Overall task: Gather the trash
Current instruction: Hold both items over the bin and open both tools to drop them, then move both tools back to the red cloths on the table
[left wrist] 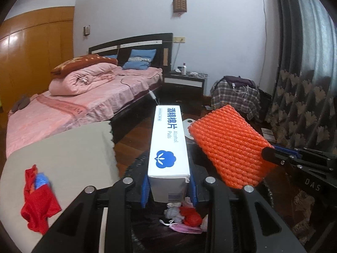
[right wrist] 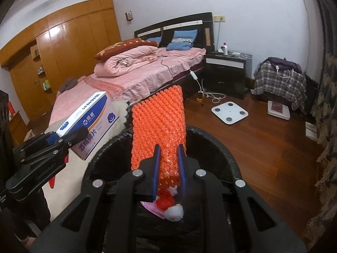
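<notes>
Left gripper [left wrist: 168, 186] clamps a white box [left wrist: 167, 147] of alcohol pads over a black bin [right wrist: 210, 145]. Beside it, right gripper [right wrist: 169, 168] pinches an orange foam net [right wrist: 158, 124] above trash [right wrist: 168, 202] inside.

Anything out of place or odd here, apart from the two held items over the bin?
One thing: a crumpled red cloth with a blue scrap lies on the beige cover left of the black bin, not yet collected. Cables trail loose on the floor by the bed. Nothing looks spilled or damaged.
</notes>
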The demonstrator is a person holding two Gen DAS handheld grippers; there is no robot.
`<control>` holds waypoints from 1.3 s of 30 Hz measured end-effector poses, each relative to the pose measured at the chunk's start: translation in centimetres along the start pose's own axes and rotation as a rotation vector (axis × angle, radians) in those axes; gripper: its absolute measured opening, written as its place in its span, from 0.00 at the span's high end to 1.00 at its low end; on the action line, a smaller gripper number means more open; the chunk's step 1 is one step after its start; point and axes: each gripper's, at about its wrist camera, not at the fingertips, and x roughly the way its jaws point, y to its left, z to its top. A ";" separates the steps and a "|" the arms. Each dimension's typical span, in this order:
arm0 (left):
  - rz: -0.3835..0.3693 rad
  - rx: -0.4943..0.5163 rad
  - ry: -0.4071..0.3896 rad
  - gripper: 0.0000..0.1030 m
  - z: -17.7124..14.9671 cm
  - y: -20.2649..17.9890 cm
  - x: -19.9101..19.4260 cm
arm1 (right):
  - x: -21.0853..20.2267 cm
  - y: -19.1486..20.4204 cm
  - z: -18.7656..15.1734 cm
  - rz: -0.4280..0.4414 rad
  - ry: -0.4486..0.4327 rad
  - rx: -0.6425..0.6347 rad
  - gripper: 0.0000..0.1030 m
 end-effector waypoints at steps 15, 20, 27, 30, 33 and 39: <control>-0.080 -0.015 0.059 0.53 -0.1 -1.0 3.2 | 1.7 -1.6 -1.3 -0.048 0.054 0.029 0.76; -0.073 -0.031 0.041 0.40 0.0 0.0 2.5 | 1.6 -1.8 -1.4 -0.085 0.048 0.036 0.37; 0.024 -0.062 -0.006 0.17 -0.4 3.3 -0.3 | 1.1 -0.8 -1.3 -0.078 0.020 0.011 0.09; 0.066 -0.086 -0.017 0.15 -0.8 5.1 -1.6 | 1.0 -0.1 -1.2 -0.055 0.018 0.020 0.08; 0.109 -0.105 -0.026 0.13 -1.2 6.9 -3.1 | 0.9 1.4 -1.0 -0.031 0.013 0.013 0.07; 0.218 -0.135 -0.031 0.12 -2.7 11.0 -6.2 | 1.4 5.2 -0.3 0.031 0.009 -0.028 0.07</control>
